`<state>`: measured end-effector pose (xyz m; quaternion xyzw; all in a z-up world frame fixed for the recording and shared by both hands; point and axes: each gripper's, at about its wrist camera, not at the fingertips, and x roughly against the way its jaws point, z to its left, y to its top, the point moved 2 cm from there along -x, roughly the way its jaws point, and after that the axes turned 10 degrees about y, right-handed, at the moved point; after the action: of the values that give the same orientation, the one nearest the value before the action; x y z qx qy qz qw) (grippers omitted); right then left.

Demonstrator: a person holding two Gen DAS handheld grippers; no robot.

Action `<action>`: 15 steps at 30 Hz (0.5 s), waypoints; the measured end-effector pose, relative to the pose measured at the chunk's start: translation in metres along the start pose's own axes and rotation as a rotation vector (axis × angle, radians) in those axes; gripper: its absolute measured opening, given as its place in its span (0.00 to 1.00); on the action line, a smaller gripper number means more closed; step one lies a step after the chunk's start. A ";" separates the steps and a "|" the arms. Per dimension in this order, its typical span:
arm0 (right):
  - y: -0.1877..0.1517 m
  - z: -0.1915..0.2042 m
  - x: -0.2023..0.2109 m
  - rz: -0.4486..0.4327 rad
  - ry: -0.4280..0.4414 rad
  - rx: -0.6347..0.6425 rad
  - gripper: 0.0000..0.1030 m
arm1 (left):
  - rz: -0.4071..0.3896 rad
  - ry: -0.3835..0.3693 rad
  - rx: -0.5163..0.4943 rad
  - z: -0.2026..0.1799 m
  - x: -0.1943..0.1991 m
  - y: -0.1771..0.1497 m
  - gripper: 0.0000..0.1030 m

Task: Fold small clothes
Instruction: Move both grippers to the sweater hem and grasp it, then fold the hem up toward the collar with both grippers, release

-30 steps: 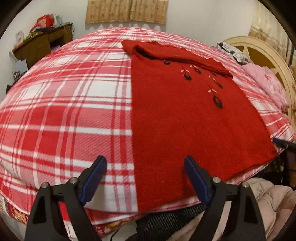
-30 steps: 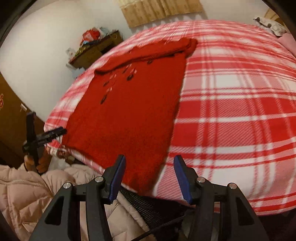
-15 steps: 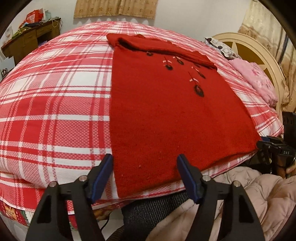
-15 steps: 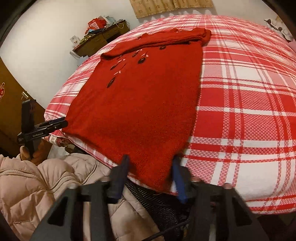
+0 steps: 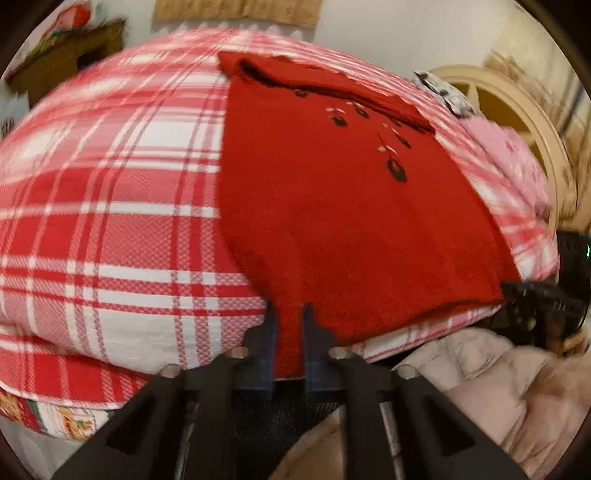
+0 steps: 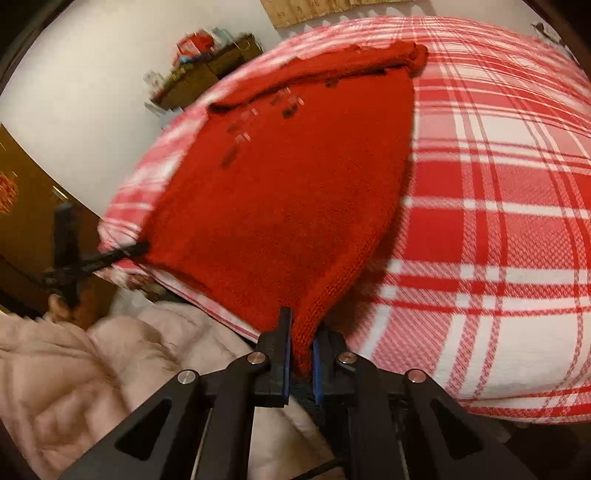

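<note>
We see one red knitted sweater (image 5: 332,229) on the plaid bedspread (image 5: 110,221); our left gripper (image 5: 288,332) and right gripper (image 6: 301,343) have just closed, each pinching a hem corner.

A home bedroom; a bed with a red and white checked cover (image 5: 110,206) spreads out ahead of the jaws; beyond it to the right stands a cream headboard (image 5: 532,122) with a pink pillow (image 5: 509,155) against it; far ahead to the left, a wooden desk (image 6: 207,77) piled with clutter sits by a white wall; a tan curtain (image 5: 236,11) hangs at the far wall
</note>
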<state>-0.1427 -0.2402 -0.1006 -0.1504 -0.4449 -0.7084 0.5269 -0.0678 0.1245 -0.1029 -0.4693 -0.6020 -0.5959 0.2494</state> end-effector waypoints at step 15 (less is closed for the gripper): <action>0.144 -0.044 0.036 -0.298 0.142 -0.147 0.08 | -0.131 -0.036 0.001 -0.008 0.001 0.120 0.11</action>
<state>-0.0187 -0.3037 -0.0328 -0.0704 -0.3708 -0.8181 0.4339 0.0334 0.0992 -0.0427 -0.4397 -0.6360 -0.6021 0.1992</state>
